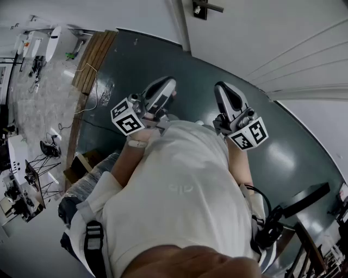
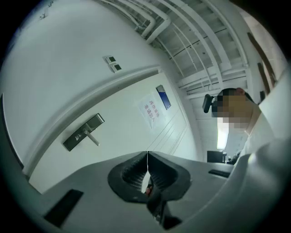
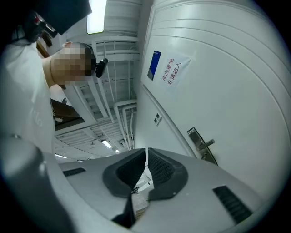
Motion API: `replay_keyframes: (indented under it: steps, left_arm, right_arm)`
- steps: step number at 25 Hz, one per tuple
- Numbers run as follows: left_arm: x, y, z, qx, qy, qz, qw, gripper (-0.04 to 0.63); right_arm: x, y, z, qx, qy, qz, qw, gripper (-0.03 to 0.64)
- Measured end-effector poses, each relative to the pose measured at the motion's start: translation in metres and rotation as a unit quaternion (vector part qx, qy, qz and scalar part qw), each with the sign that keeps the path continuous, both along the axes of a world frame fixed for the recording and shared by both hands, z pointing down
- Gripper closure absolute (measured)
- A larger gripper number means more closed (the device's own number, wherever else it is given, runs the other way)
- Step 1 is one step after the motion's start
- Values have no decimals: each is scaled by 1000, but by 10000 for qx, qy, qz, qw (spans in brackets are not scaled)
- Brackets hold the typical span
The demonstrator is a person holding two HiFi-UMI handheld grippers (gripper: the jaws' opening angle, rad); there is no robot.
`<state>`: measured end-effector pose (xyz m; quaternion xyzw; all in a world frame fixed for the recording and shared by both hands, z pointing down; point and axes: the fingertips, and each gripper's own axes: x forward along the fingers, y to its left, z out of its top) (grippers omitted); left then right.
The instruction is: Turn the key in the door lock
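Observation:
The door lock [image 1: 202,7], a dark plate with a metal lever handle, sits on the white door at the top of the head view. No key can be made out on it. My left gripper [image 1: 168,82] and right gripper [image 1: 221,88] are held side by side in front of the person's chest, pointing toward the door and well short of it. In the left gripper view the lock plate [image 2: 83,132] lies far off at the left, and the left gripper [image 2: 147,157] is shut on nothing. The right gripper [image 3: 146,154] is likewise shut and empty, with the lock [image 3: 200,143] at its right.
A paper notice [image 2: 152,111] and a blue sign [image 2: 163,97] hang on the door. Wall switches [image 2: 112,64] sit above the lock side. The floor [image 1: 163,54] is dark green, with wooden planks [image 1: 93,57] at the left and a black stand [image 1: 304,198] at the right.

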<state>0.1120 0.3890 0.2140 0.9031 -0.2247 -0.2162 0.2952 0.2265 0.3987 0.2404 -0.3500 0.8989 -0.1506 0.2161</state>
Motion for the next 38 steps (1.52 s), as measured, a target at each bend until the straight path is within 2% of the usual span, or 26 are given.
replay_keyframes:
  steps: [11,16,22,29,38]
  left_arm:
    - [8,-6,1,-79,43,43,9999,586]
    - [-10,-32,13,-150,178,63,9997,586]
    - [-63,-128,25,-278,366,81,9989,586]
    - [-116,-243,35,-467,399,257,9978,586]
    - [-171,-365,47,-705,384,874,9929,586]
  right_arm:
    - [6,-4,5,-121,46,26,9999,591]
    - [-11,-28,14,-175,173,48,9997,591]
    - [-62,-116,26,-332,525,140,9980,591]
    - [-99,-228,34,-625,516,487,9955,589]
    - [-146,-363,31,-662,943,1267,9852,589]
